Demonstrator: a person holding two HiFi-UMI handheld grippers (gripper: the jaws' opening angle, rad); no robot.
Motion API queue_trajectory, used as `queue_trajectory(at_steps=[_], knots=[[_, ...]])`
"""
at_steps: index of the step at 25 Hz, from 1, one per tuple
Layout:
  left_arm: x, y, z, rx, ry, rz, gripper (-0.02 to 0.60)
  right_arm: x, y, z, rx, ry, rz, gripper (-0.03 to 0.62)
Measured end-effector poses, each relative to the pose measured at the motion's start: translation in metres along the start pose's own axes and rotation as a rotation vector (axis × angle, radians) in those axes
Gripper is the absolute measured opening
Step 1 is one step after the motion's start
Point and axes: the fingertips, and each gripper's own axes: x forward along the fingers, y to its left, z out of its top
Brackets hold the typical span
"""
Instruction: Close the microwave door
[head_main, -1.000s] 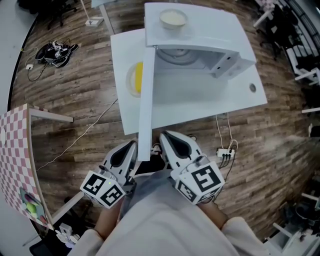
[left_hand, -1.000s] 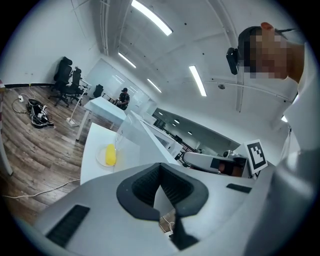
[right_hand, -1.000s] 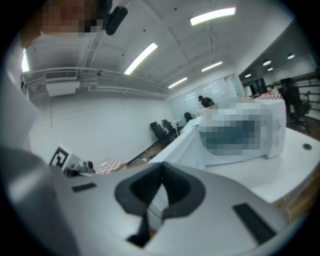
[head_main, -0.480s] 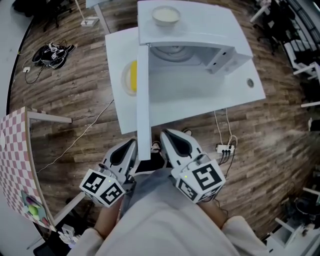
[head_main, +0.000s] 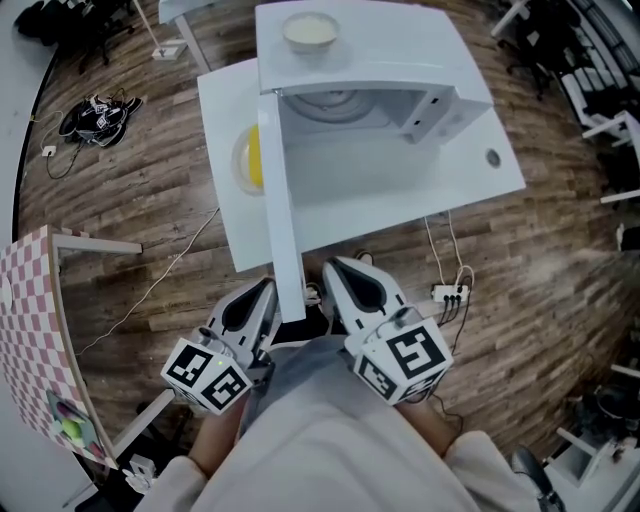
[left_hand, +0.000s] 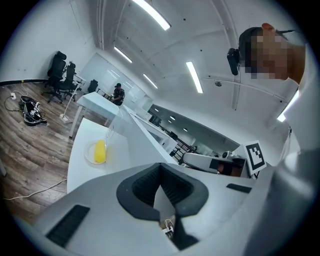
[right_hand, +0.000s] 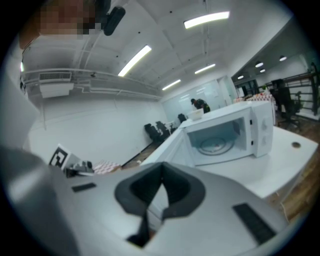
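Note:
The white microwave (head_main: 380, 75) stands on a white table (head_main: 400, 190) with its door (head_main: 280, 210) swung wide open towards me, seen edge-on. Its cavity and turntable (right_hand: 220, 142) show in the right gripper view. My left gripper (head_main: 260, 292) is shut and empty, just left of the door's near end. My right gripper (head_main: 336, 272) is also shut and empty, just right of that end. Both are held low near my body, apart from the door. In the gripper views the left gripper (left_hand: 161, 172) and right gripper (right_hand: 161, 175) have their jaws together with nothing between them.
A bowl (head_main: 310, 31) sits on top of the microwave. A plate with a yellow item (head_main: 248, 160) lies on the table left of the door. A power strip with cables (head_main: 446, 293) lies on the wooden floor. A checkered table (head_main: 30, 330) stands at the left.
The head view has shifted, so the microwave and table sit slightly higher and further left in the picture. Both grippers stay shut in the same place.

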Motion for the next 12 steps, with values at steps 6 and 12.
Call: queue_trajectory(at_steps=[6, 12], knots=[[0.009, -0.007, 0.001, -0.004, 0.000, -0.009, 0.019, -0.007, -0.012, 0.003, 0.011, -0.009, -0.016, 0.021], [0.016, -0.011, -0.004, -0.007, 0.018, -0.011, 0.018, -0.012, -0.021, 0.002, 0.026, -0.011, -0.025, 0.021]])
